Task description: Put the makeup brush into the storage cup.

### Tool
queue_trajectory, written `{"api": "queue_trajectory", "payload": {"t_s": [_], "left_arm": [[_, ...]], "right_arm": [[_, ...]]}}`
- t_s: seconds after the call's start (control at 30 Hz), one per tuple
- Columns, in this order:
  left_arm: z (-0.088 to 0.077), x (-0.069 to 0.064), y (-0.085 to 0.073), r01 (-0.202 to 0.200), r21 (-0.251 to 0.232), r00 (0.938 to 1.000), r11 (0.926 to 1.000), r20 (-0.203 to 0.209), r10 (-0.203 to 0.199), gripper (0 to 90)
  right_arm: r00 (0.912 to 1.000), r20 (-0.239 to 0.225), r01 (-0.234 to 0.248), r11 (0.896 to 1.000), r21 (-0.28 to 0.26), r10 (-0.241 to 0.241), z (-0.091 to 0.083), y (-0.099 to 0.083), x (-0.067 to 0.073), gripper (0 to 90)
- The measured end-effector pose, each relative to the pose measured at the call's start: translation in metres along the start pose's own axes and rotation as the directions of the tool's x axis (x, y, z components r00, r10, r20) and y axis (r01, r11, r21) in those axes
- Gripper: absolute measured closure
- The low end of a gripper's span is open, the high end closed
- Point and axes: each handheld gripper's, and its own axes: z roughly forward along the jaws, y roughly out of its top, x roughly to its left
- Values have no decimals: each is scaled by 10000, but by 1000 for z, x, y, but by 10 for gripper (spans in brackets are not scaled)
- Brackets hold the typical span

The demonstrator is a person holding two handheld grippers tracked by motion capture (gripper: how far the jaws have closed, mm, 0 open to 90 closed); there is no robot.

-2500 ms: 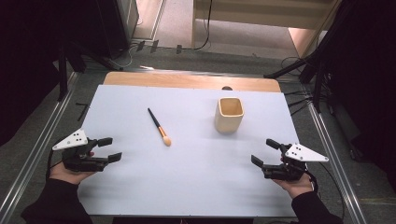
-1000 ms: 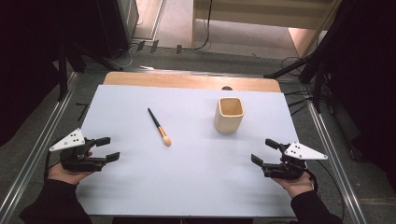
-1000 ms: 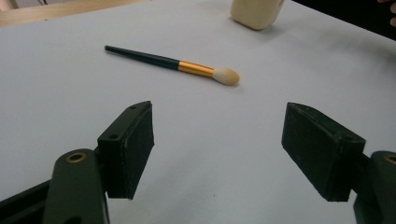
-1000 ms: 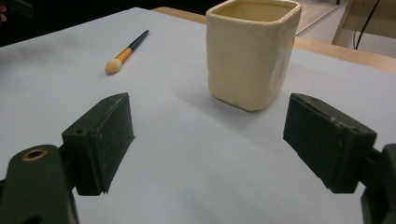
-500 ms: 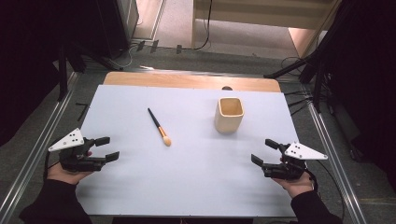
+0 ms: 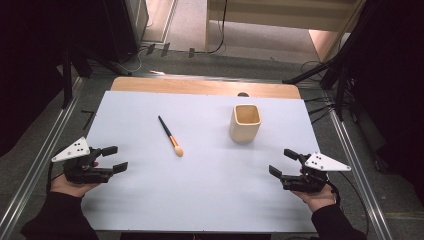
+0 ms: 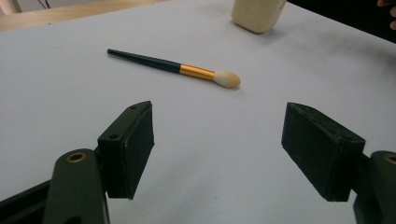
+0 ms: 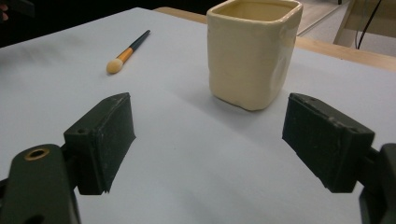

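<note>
Two grippers wait at the near edge, the left gripper (image 6: pixel 111 158) and right gripper (image 6: pixel 284 163), both spread wide and empty. A makeup brush (image 6: pixel 170 136) lies flat left of centre; a cream cup (image 6: pixel 245 123) stands upright, far right. Its thin handle may roll from a pinch, and a careless reach could tip the cup.

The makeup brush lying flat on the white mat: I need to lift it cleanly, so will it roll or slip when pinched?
The makeup brush has a thin, round-looking handle, so a sideways nudge would probably roll it. Its glossy dark handle and gold ferrule may be slippery between flat pads. It looks stiff and light; the soft bristle tip would likely squash, so pinching the handle seems safer.
</note>
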Motion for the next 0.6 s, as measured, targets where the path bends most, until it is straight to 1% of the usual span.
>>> {"api": "queue_trajectory", "payload": {"t_s": [0.1, 0.2, 0.43, 0.6], "left_arm": [[0, 0, 0, -4, 58, 10000, 10000, -22, 4, 257], [0, 0, 1, 6, -31, 10000, 10000, -19, -6, 257], [1, 0, 1, 36, -25, 10000, 10000, -20, -36, 257], [6, 0, 6, 11, 9, 10000, 10000, -35, -11, 257]], "right_arm": [[10000, 0, 7, 10000, 6, -7, 0, 0, 0, 173], [10000, 0, 5, 10000, -8, -5, 0, 0, 0, 175], [10000, -21, -26, 10000, -59, 25, 2, 1, 1, 175], [10000, -73, 62, 10000, 25, -62, 4, 1, 2, 175]]}}
